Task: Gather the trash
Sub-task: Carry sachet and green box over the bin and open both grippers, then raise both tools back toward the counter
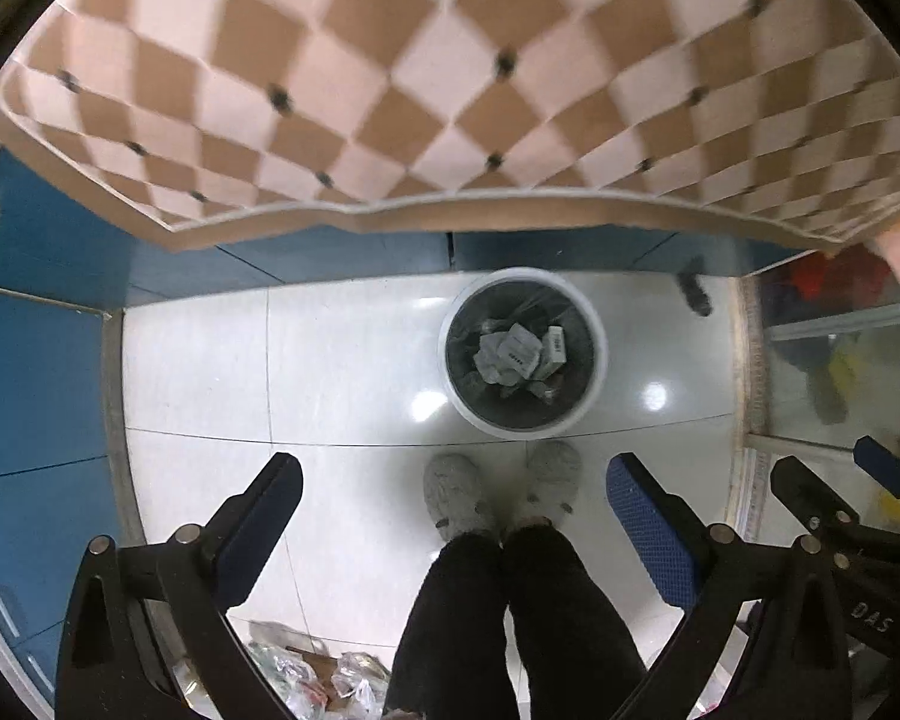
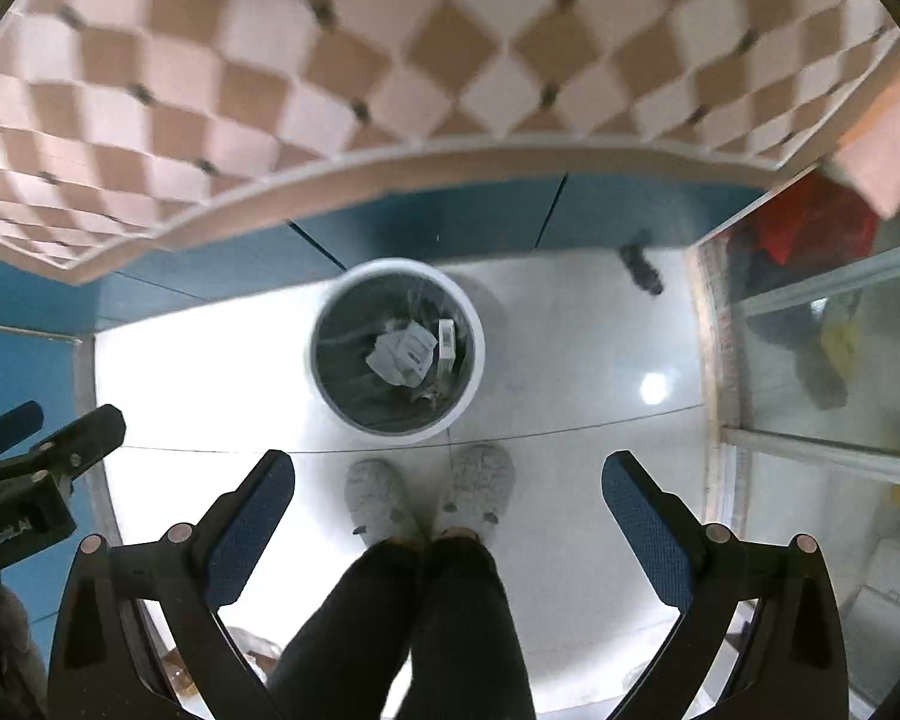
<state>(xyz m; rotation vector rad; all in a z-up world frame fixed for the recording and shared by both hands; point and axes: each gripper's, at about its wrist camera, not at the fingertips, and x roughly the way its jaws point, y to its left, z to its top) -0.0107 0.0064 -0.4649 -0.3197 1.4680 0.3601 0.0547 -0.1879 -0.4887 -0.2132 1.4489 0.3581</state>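
Two grippers hang high over the floor, pointing straight down, and I read both as spread wide with nothing between the pads: left gripper (image 1: 453, 519), right gripper (image 2: 448, 516). My bin (image 1: 522, 353) stands on the white floor beyond the slippers (image 1: 459, 501), close to the blue cabinet front (image 1: 342, 258). It lies straight ahead of both, slightly nearer the left one's centre line. Round, it has no long axis. Crumpled paper (image 1: 513, 354) sits inside. More wrappers (image 1: 306, 678) lie near my left side, cut off by the frame edge and partly hidden behind a finger. Blur softens the checkered tabletop (image 1: 450, 72).
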